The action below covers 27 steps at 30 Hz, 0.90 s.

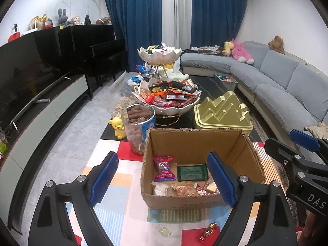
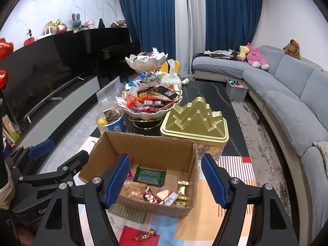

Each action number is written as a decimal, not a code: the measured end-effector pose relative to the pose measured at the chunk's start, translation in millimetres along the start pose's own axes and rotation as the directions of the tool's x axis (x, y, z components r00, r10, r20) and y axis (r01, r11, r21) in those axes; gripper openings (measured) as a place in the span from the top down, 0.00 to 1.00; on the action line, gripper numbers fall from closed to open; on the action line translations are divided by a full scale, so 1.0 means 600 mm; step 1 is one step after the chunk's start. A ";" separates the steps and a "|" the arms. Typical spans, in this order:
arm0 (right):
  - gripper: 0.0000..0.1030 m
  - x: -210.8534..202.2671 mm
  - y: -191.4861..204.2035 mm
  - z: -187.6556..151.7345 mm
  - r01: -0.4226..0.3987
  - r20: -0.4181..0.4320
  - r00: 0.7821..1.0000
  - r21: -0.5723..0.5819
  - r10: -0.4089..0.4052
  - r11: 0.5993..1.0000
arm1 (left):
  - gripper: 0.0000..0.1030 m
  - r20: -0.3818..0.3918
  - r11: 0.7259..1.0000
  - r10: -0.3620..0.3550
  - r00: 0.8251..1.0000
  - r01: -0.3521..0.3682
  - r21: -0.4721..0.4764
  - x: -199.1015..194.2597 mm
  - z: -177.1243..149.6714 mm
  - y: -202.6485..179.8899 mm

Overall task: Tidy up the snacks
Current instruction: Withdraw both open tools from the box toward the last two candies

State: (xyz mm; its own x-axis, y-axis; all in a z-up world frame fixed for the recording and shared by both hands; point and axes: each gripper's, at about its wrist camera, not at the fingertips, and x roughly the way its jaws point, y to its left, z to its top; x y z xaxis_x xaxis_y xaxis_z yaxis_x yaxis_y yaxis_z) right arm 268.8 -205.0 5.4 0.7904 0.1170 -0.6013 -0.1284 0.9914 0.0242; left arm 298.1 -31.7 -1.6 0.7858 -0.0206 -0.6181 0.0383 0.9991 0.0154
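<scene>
An open cardboard box (image 1: 196, 141) stands on the table and also shows in the right wrist view (image 2: 151, 143). It holds several wrapped snacks, among them a pink packet (image 1: 164, 168) and a green packet (image 1: 191, 172). My left gripper (image 1: 164, 180) is open and empty in front of the box. My right gripper (image 2: 166, 181) is open and empty over the box's near edge. A red-gold candy (image 1: 208, 231) and a pale candy (image 1: 165, 230) lie loose on the mat before the box; the red-gold candy shows in the right wrist view (image 2: 144, 235).
A two-tier bowl stand (image 1: 166, 94) heaped with snacks stands behind the box. A gold tin (image 1: 223, 112), a jar of snacks (image 1: 138, 127) and a yellow bear toy (image 1: 117, 126) flank it. A grey sofa (image 1: 287, 82) runs along the right.
</scene>
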 end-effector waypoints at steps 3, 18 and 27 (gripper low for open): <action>0.30 -0.009 0.005 -0.003 -0.002 0.006 1.000 -0.003 0.002 1.000 | 0.14 0.004 1.000 0.003 1.000 -0.003 -0.001 -0.012 -0.005 0.004; 0.21 -0.051 0.026 -0.037 0.029 0.016 0.999 -0.027 -0.029 0.999 | 0.07 0.020 1.000 0.022 1.000 -0.021 -0.005 -0.071 -0.047 0.025; 0.16 -0.070 0.040 -0.071 0.026 0.031 0.999 -0.059 -0.024 0.998 | 0.05 0.027 1.000 0.004 1.000 -0.005 0.031 -0.085 -0.086 0.029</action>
State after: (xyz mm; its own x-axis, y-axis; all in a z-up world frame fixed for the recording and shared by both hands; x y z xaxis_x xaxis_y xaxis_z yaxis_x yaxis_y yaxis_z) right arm 207.1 -188.7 -2.8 0.8114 0.0948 -0.5768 -0.1432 0.9889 -0.0389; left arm 226.8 -11.5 -10.5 0.8026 -0.0174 -0.5963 0.0534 0.9977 0.0427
